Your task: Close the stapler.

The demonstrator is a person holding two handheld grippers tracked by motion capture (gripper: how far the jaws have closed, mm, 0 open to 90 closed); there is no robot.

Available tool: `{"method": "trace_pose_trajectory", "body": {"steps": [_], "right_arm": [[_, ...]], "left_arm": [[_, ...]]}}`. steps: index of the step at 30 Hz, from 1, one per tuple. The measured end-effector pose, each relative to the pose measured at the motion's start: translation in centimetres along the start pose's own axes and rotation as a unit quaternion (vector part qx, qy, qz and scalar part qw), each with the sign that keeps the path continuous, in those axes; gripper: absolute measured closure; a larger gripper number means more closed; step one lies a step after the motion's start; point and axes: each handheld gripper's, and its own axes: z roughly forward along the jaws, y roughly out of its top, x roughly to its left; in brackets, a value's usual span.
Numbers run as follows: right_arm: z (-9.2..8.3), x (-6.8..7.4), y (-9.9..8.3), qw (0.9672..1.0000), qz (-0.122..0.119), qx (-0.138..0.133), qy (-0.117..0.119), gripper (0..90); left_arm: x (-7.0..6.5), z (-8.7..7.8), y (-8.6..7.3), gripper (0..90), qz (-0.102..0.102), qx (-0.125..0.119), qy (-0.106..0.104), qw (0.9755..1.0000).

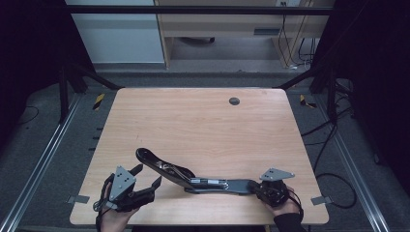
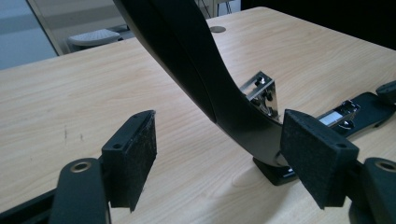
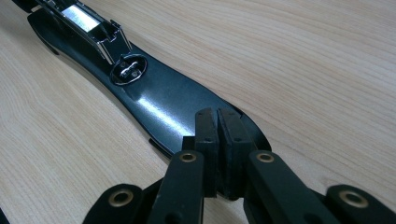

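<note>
A large black stapler (image 1: 193, 176) with a glossy plastic body and bright metal staple channel lies swung open across the lower middle of the pale wooden counter (image 1: 203, 121) in the high view, its flat base stretching toward the lower right and its curved top arm tilting up toward the lower left. The right gripper (image 1: 261, 189), held in a hand at the lower right of that frame, has its jaws pressed together at the tip of the base; in the right gripper view the two pads (image 3: 205, 140) meet on top of the glossy end, and whether they pinch its edge or merely press it down cannot be told. The left gripper (image 1: 146, 176), at the lower left of the high view, waits with its jaws spread wide; in the left gripper view the raised arm (image 2: 201, 65) rises between and beyond the pads, apart from the left pad and hard against the right one, ungripped.

As a reading of progress: the stapler already stands open and its base appears steadied, while taking the arm with the left jaws, to move it or reach the staple channel, is yet to be done.
</note>
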Motion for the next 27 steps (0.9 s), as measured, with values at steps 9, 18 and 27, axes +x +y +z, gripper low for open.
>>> {"method": "trace_pose_trajectory", "body": {"steps": [9,18,27], "right_arm": [[0.2,-0.1,-0.1,1.0000,0.000,0.004,-0.002,88.2],[0.3,0.0,-0.2,1.0000,-0.005,0.000,-0.002,88.4],[0.3,0.0,-0.1,1.0000,-0.007,0.001,0.001,87.2]], "left_arm": [[0.4,0.3,0.9,28.8,-0.014,-0.010,-0.004,0.9998],[0.7,0.7,1.9,33.4,-0.023,-0.025,-0.004,0.9994],[0.9,1.2,2.1,46.1,-0.032,-0.020,-0.010,0.9992]]}}
